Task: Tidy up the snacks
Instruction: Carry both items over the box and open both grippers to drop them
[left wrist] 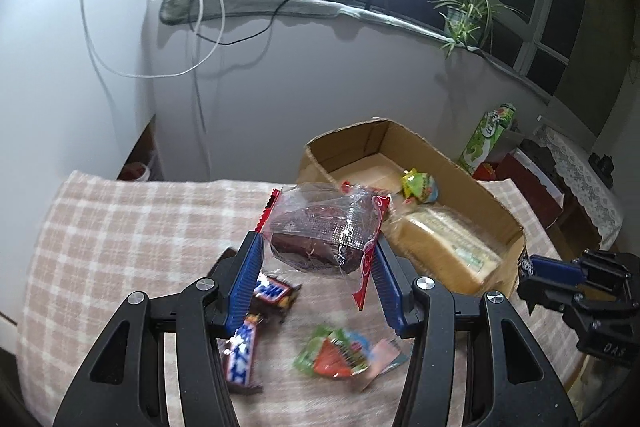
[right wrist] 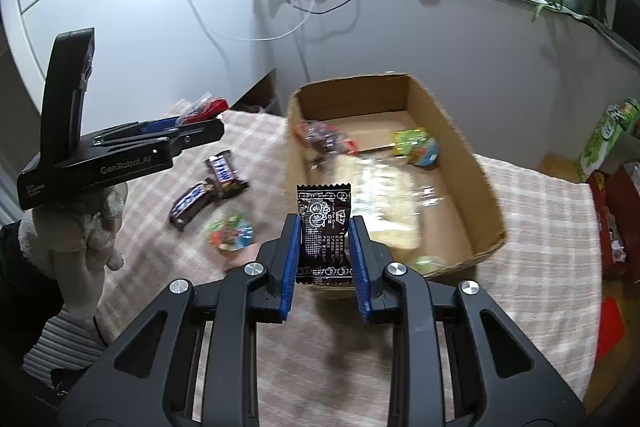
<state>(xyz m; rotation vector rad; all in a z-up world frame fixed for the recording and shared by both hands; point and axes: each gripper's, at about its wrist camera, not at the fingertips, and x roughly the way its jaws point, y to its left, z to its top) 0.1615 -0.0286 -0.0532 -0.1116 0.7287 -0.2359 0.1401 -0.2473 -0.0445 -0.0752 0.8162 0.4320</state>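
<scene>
My left gripper [left wrist: 318, 247] is shut on a clear-wrapped brown cake with red trim [left wrist: 320, 231], held above the checked cloth. My right gripper [right wrist: 325, 227] is shut on a small black candy packet [right wrist: 324, 227], lifted just in front of the cardboard box [right wrist: 452, 131]. The box [left wrist: 496, 207] holds a pale wrapped bread pack [left wrist: 444, 247], a green-yellow snack [left wrist: 418, 185] and a dark red-wrapped snack [right wrist: 324, 139]. On the cloth lie two dark chocolate bars [right wrist: 212, 187] and a green and red packet [right wrist: 228, 233]. The left gripper [right wrist: 188, 135] shows side-on in the right wrist view, the right gripper [left wrist: 532, 267] at the left view's right edge.
A checked cloth [left wrist: 120, 227] covers the table beside a white wall. A green carton [left wrist: 486, 137] and red boxes [left wrist: 528, 179] stand right of the box. A gloved hand [right wrist: 76, 227] holds the left tool. Cables hang from the window sill [left wrist: 256, 3], where a potted plant [left wrist: 468, 11] stands.
</scene>
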